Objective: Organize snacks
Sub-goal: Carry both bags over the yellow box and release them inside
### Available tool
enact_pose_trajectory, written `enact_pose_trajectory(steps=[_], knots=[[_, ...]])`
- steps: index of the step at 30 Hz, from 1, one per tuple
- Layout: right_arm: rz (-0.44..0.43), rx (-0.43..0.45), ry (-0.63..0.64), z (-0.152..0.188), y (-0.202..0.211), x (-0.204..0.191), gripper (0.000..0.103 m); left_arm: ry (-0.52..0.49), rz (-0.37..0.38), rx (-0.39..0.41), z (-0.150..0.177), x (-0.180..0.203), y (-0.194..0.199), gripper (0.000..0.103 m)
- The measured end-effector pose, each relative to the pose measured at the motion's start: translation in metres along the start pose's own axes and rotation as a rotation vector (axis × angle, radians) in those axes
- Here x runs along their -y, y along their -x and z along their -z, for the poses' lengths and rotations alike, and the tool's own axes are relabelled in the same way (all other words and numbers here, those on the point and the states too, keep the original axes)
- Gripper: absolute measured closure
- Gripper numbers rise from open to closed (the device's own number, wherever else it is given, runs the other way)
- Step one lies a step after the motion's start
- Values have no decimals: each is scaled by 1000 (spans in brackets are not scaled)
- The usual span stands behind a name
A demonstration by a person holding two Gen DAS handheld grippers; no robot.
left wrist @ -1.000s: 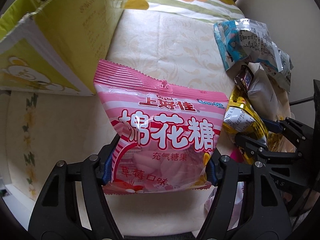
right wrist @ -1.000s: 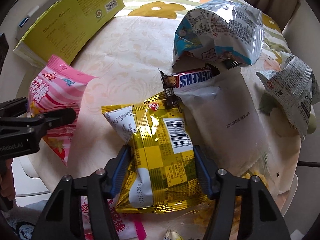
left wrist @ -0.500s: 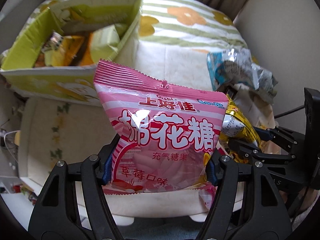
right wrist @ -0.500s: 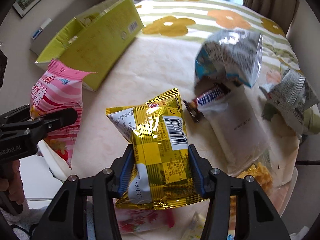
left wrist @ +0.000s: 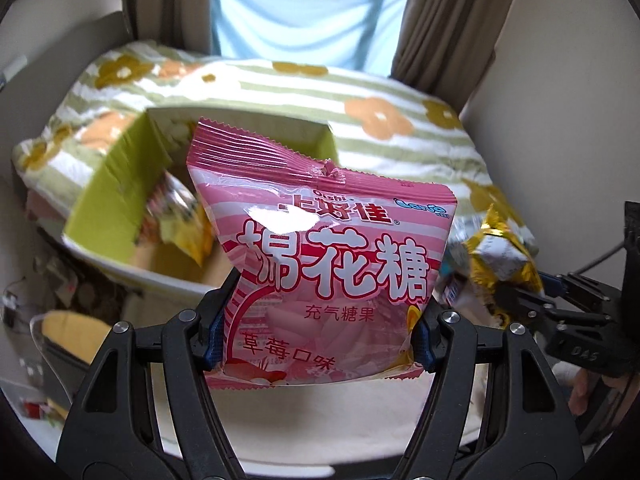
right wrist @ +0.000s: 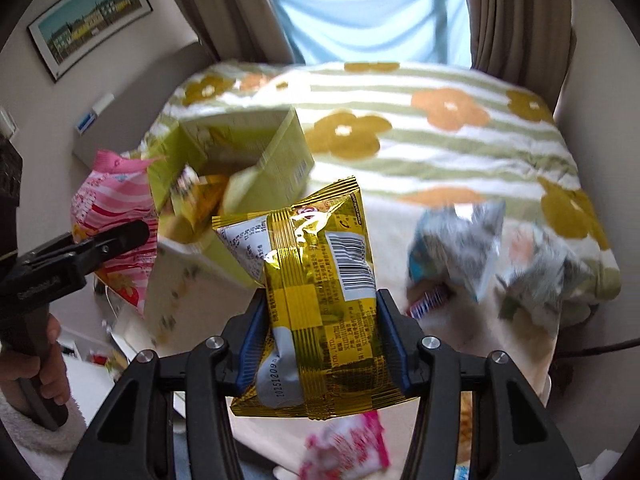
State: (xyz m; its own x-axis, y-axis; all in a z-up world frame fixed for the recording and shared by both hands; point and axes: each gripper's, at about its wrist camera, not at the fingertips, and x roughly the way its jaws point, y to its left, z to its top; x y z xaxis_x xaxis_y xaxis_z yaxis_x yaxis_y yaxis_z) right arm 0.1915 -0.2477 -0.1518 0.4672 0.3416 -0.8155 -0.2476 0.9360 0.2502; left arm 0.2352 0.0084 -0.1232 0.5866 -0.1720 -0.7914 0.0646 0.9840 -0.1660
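My left gripper (left wrist: 316, 336) is shut on a pink marshmallow bag (left wrist: 332, 264) and holds it up in the air, in front of the open yellow-green cardboard box (left wrist: 116, 188), which holds several snack packs. My right gripper (right wrist: 320, 348) is shut on a gold-yellow snack bag (right wrist: 320, 288), also lifted above the table. The box (right wrist: 280, 160) lies to the upper left of the gold bag in the right wrist view. The pink bag (right wrist: 116, 216) and left gripper show at that view's left edge.
Blue-and-silver snack bags (right wrist: 456, 248) and a candy bar (right wrist: 428, 304) lie on the cream tablecloth (right wrist: 392, 216) at the right. A pink packet (right wrist: 348, 448) lies near the front edge. A flowered striped blanket (right wrist: 440, 120) covers the surface behind, with curtains beyond.
Both grippers have risen and tilted upward with their bags. The box's open top, the blanket and the window have come into view; the table snacks now lie lower and farther away.
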Motion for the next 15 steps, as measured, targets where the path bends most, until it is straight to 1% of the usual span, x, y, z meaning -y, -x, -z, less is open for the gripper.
enact_pose_trajectory(steps=[4,6,9,11,15], knots=[[4,49,-19,-30,-2,-32,55,2,-2,12,-28,-42,4,37],[-1,68,-27,-43,-6,-48,55,0,-15,21,-41,-65,4,37],[-5,83,-31,-61,-20,-77,55,5,-26,19,-60,-103,-2,37],[-5,88,-32,-71,-32,-95,55,-2,-27,13,-69,-122,-7,37],[-4,95,-60,-88,-62,-125,55,-31,-30,-20,-83,-162,-30,37]])
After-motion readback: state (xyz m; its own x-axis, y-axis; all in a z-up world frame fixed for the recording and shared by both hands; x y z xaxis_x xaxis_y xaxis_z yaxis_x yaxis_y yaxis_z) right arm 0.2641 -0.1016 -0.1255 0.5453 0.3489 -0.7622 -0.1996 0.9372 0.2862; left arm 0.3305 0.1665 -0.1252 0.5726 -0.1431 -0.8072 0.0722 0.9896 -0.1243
